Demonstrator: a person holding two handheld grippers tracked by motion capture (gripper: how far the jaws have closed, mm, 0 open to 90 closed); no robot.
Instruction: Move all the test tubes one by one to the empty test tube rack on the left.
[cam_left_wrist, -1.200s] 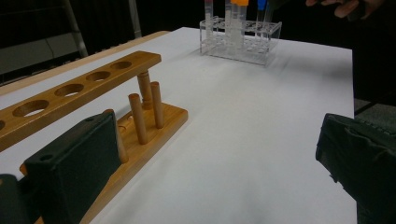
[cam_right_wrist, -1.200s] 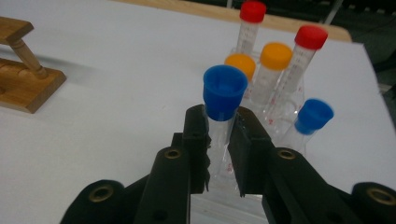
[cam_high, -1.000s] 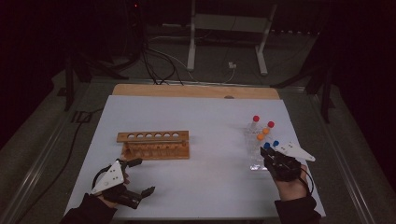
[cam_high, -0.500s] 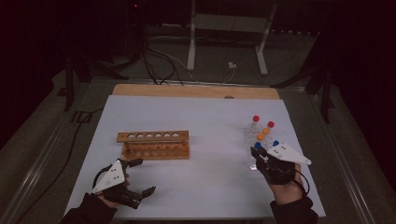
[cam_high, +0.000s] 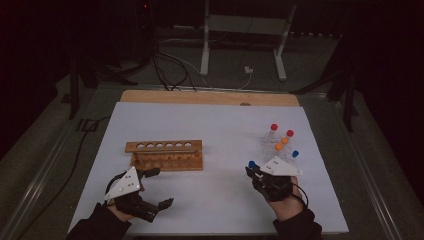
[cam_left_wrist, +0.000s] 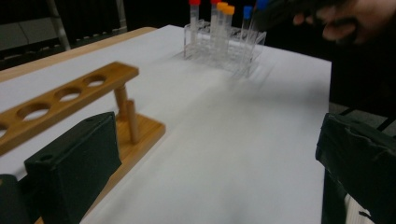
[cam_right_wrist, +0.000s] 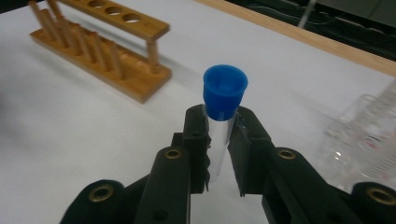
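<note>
A clear test tube with a blue cap (cam_right_wrist: 225, 91) stands upright between the jaws of my right gripper (cam_right_wrist: 219, 130), which is shut on it. From above, that gripper (cam_high: 255, 172) holds the tube (cam_high: 251, 164) just left of the clear rack (cam_high: 277, 147). The rack holds tubes with red, orange and blue caps (cam_left_wrist: 219, 18). The empty wooden rack (cam_high: 165, 152) lies mid-table, far left in the right gripper view (cam_right_wrist: 102, 42). My left gripper (cam_high: 161, 187) rests open in front of it, its jaws wide apart (cam_left_wrist: 215, 163) beside the rack's end (cam_left_wrist: 70, 98).
A white sheet (cam_high: 220, 200) covers the table, with a wooden strip (cam_high: 210, 97) along the far edge. Cables and a metal stand (cam_high: 245, 45) lie on the dark floor beyond. The other hand (cam_left_wrist: 345, 16) shows at the top right of the left gripper view.
My right gripper has moved left, away from the clear rack, carrying the blue-capped tube. The left gripper has stayed in place, open.
</note>
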